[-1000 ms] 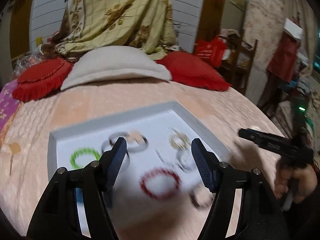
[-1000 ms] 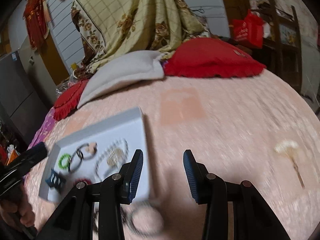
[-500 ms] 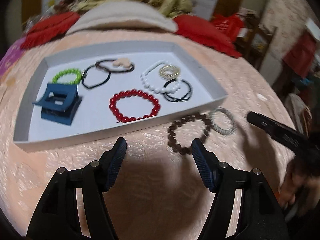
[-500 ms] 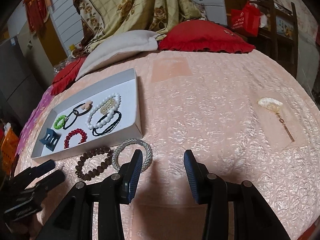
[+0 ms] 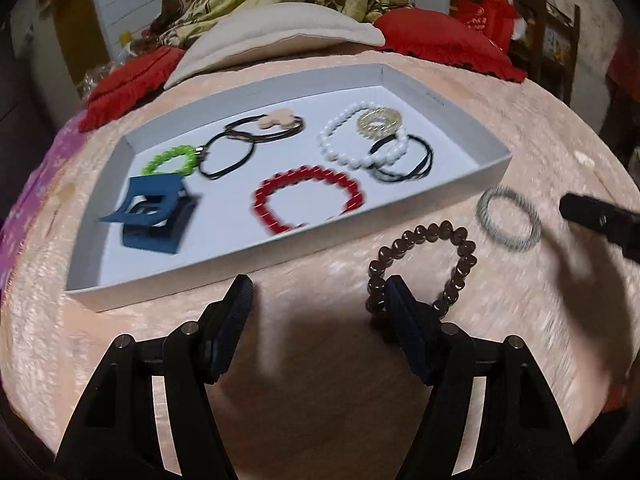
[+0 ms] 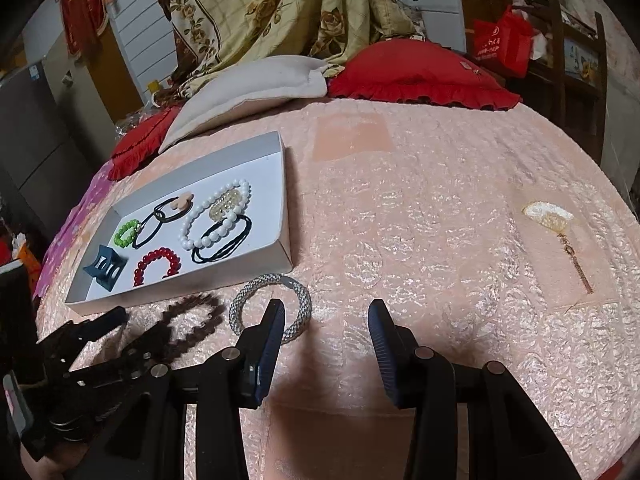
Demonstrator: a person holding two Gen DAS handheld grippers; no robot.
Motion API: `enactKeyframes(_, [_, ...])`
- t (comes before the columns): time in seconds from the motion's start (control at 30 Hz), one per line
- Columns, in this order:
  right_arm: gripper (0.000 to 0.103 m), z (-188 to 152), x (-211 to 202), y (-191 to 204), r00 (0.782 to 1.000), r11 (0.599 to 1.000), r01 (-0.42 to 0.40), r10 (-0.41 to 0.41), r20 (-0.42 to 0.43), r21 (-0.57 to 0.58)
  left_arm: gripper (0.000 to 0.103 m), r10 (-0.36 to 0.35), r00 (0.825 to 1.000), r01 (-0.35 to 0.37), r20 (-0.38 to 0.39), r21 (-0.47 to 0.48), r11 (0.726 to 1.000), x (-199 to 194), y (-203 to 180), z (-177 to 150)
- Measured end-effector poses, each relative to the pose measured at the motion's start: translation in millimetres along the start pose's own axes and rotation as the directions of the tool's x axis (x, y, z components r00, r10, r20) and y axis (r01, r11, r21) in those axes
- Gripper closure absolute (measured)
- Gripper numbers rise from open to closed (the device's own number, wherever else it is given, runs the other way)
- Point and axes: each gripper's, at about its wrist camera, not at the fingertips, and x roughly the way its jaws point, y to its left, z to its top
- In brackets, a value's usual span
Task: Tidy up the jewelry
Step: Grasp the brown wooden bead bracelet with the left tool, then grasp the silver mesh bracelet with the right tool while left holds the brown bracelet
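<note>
A shallow white tray (image 5: 360,236) on the pink bedspread holds a blue hair claw (image 5: 152,216), a red bead bracelet (image 5: 308,173), a white pearl bracelet (image 5: 332,152), a green bracelet (image 5: 168,160) and black hair ties (image 5: 404,168). In front of it lie a brown bead bracelet (image 5: 460,240) and a silver bracelet (image 5: 508,218). My left gripper (image 5: 318,296) is closing, nothing pressed between its pads; its right finger overlaps the brown bracelet's near rim. My right gripper (image 6: 326,312) is open, its left finger over the near edge of the silver bracelet (image 6: 300,300).
A pale pillow (image 5: 276,36) and red cushions (image 6: 420,72) lie behind the tray. A fan-shaped ornament with a tassel (image 6: 548,216) rests far right on the bedspread. A wooden rack with a red bag (image 6: 504,40) stands beside the bed.
Both views have tipped down from the pillows onto the bed. The tray and the two loose bracelets now sit sharp and close ahead of the fingers.
</note>
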Motion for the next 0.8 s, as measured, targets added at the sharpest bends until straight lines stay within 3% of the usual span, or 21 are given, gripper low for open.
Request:
enactKeyframes(0.07, [0.062,-2.9,2.6,5.4,1.000,0.999,-0.020,0.019,-0.015,-0.030,0.061,-0.037,0.999,0.037,-0.003,0.018,0.999,-5.0,12.1,-6.9])
enactKeyframes(0.13, [0.062,-4.6,5.4,11.9,1.000,0.998,-0.022,0.021,-0.020,-0.062,0.093,-0.076,0.997,0.076,-0.013,0.050,0.996,-9.1,19.0,-11.3])
enactKeyframes(0.27, [0.062,-4.6,12.6,16.3,1.000,0.995,-0.002,0.000,-0.021,-0.096,0.095,-0.098,0.995,0.099,-0.028,0.059,0.993,-18.5,39.1,-23.3])
enactKeyframes(0.47, [0.062,-0.3,32.1,21.6,0.999,0.990,0.000,-0.005,-0.037,-0.140,0.095,-0.077,0.996,0.076,-0.032,-0.037,0.996,-17.2,86.0,-25.8])
enactKeyframes(0.6, [0.062,-1.6,41.7,33.7,0.998,0.973,0.048,-0.054,-0.021,-0.224,0.094,-0.113,0.993,0.110,-0.030,-0.100,0.989,-12.9,104.2,-24.9])
enactKeyframes(0.67, [0.074,-2.4,42.2,39.0,0.998,0.966,0.047,-0.053,-0.015,-0.256,0.094,-0.111,0.993,0.108,-0.026,-0.095,0.990,-12.8,103.6,-25.1])
enactKeyframes(0.77, [0.084,-3.2,42.0,41.8,0.998,0.961,0.054,-0.059,-0.013,-0.271,0.093,-0.112,0.993,0.109,-0.022,-0.100,0.989,-12.6,103.1,-25.3])
enactKeyframes(0.8, [0.096,-2.8,41.8,40.7,0.999,0.965,0.038,-0.044,-0.019,-0.260,0.093,-0.116,0.993,0.113,-0.022,-0.107,0.988,-12.3,103.9,-24.8])
